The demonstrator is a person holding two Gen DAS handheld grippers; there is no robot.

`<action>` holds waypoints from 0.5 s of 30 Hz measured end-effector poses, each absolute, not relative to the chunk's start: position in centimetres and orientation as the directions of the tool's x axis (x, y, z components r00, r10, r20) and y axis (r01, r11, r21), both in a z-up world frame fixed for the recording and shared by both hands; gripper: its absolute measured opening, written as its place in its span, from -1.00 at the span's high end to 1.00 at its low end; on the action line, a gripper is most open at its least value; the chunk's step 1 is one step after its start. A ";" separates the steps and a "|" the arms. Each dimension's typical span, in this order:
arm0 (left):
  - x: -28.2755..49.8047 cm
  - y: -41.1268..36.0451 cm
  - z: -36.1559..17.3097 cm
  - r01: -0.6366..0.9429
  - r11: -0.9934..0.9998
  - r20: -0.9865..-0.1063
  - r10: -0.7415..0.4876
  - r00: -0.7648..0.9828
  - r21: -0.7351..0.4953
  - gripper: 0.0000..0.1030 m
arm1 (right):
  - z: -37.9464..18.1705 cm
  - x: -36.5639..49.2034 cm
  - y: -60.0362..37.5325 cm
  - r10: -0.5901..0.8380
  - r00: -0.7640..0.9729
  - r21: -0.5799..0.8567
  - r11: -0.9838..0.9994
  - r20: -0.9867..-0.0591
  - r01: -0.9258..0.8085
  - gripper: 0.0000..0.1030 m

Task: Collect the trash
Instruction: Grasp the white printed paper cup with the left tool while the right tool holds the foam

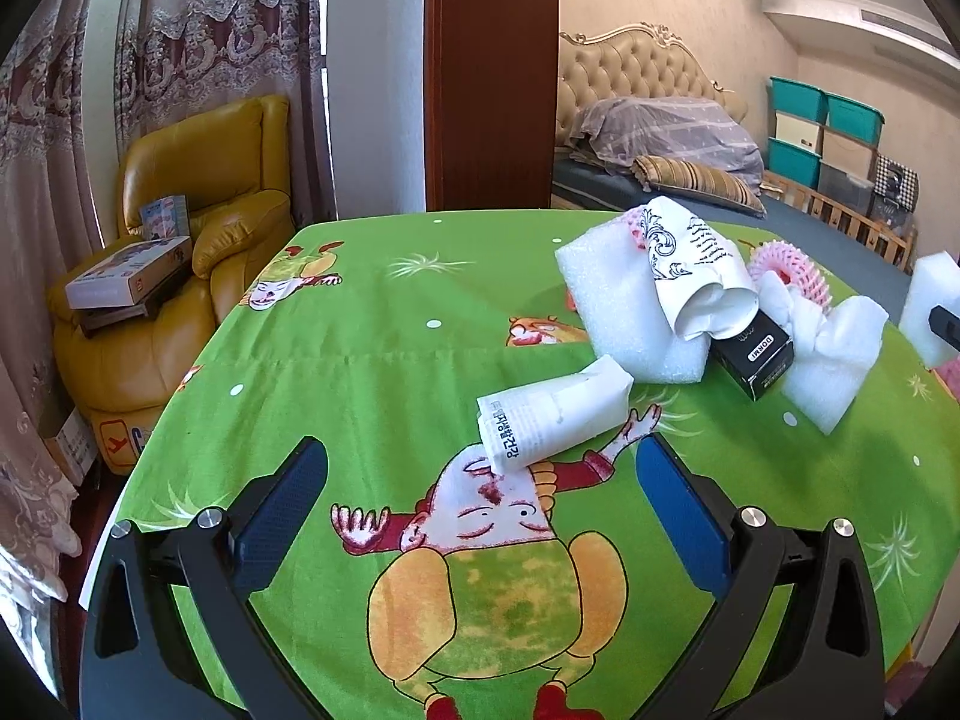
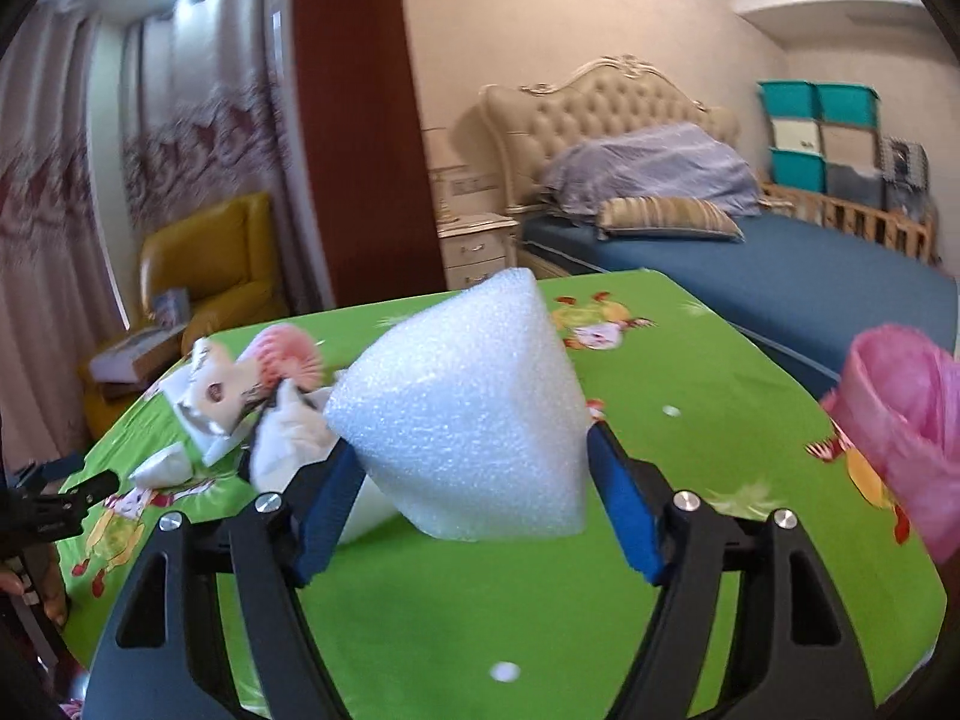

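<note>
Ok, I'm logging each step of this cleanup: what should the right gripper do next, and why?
Probably carry the white foam block over to the pink bag and let go there. The right gripper already has the block pinched between its blue pads, and the bag sits open at the table's right edge, apparently the place for trash.
</note>
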State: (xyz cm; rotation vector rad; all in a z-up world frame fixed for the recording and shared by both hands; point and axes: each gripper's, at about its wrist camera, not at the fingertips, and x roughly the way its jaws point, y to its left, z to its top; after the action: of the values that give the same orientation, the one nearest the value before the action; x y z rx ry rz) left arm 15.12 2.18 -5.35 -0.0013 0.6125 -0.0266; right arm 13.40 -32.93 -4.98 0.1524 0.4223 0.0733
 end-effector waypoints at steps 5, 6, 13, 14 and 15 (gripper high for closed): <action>15.1 1.5 -5.0 0.061 0.998 -0.581 -0.051 0.812 -0.003 -0.88 | -6.4 13.4 -33.9 0.088 0.911 0.185 0.983 -0.403 -0.013 -0.40; 15.2 1.2 -4.9 0.067 0.998 -0.589 -0.055 0.806 -0.002 -0.88 | -6.6 13.4 -34.0 0.088 0.911 0.187 0.982 -0.403 -0.012 -0.40; 17.1 -1.5 -2.1 0.104 0.990 -0.567 -0.140 0.812 -0.095 -0.88 | -6.5 13.2 -32.7 0.084 0.921 0.139 0.990 -0.381 -0.032 -0.40; 17.6 -2.2 -1.7 0.109 0.990 -0.557 -0.139 0.819 -0.087 -0.88 | -6.5 13.3 -32.3 0.085 0.920 0.121 0.992 -0.382 -0.042 -0.40; 18.1 -3.0 -1.3 0.114 0.991 -0.548 -0.137 0.825 -0.076 -0.88 | -6.5 13.3 -32.1 0.085 0.920 0.111 0.993 -0.383 -0.046 -0.40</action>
State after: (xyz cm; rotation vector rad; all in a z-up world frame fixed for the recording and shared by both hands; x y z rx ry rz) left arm 18.11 -2.97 -1.34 -0.0401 0.5855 -0.1334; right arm 13.27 -32.11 -6.54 0.1006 0.3979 0.0674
